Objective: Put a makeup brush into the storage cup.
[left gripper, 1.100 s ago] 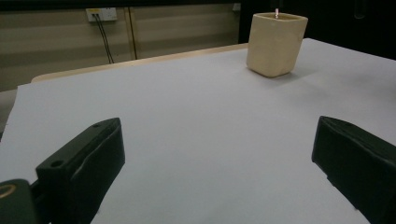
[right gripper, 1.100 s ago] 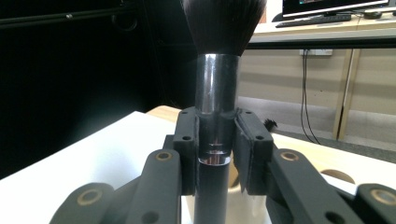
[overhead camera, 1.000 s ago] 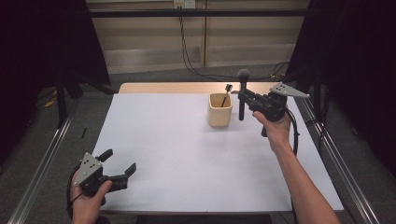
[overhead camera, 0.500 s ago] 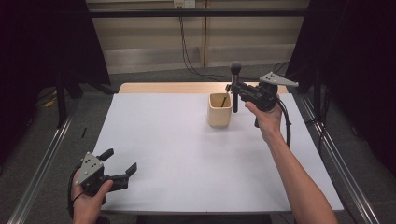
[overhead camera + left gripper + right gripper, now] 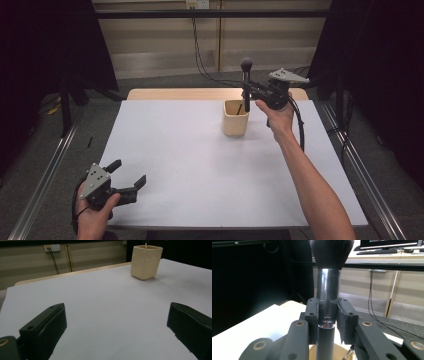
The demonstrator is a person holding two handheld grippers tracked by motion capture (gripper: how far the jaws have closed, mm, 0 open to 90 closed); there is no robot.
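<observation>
At the left, near the front edge of the white table (image 5: 190, 170), a hand holds the left gripper (image 5: 131, 176). It sits low, just over the table top. Its two black jaws are wide apart, and nothing is between them. In the left gripper view the jaws stand at the two sides, with bare white table between them.

Farther along, toward the back of the table, stands a small cream cup (image 5: 235, 118). It is upright. A thin stick (image 5: 240, 108) leans inside it. In the left gripper view the cup (image 5: 145, 262) is far off, at the top of the picture, and a tiny tip pokes over its rim.

Just to the right of the cup is the right gripper (image 5: 248, 91), held up in the air by the other hand (image 5: 276, 119). Its jaws are pressed tight on a makeup brush (image 5: 246, 80). The brush stands upright, with its dark fluffy head on top. Its lower end hangs over the open cup. The pictures do not show if it touches the cup.

In the right gripper view the jaws squeeze the shiny metal part of the brush (image 5: 327, 295) from both sides. The black bristles are just above. The rim of the cup (image 5: 339, 350) shows below.
</observation>
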